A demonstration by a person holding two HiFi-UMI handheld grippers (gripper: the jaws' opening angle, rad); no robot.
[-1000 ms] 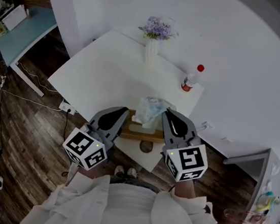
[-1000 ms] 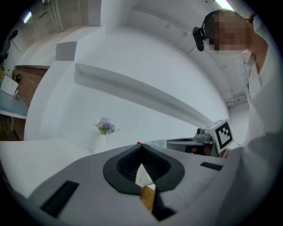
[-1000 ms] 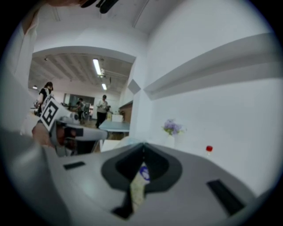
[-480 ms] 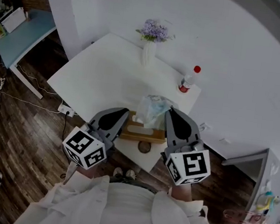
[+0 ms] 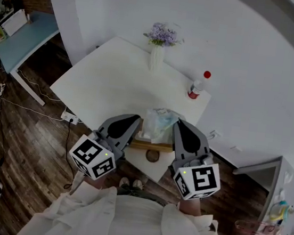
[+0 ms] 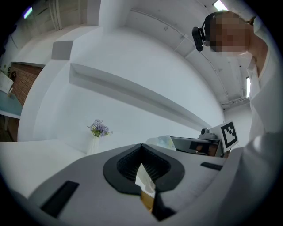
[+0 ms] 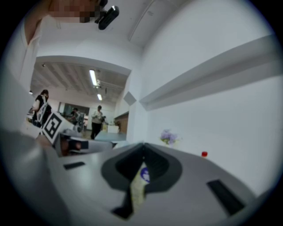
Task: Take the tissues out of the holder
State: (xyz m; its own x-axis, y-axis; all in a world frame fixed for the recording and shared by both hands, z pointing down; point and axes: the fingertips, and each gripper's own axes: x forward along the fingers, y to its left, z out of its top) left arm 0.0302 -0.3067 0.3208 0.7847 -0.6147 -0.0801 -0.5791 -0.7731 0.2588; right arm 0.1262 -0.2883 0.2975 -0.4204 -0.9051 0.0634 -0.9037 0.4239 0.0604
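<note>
With both tools closed, left tool (image 5: 134, 121) and right tool (image 5: 178, 125) flank the tissues (image 5: 159, 121) standing in the holder (image 5: 144, 143) at lower centre; extraction is apparently starting, and the next move likely needs a straight upward lift.

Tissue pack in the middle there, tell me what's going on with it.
A person holds tongs in each hand. The left tongs and right tongs are both shut on the tissue pack, one on each side, above the wooden holder at the white table's near edge.
</note>
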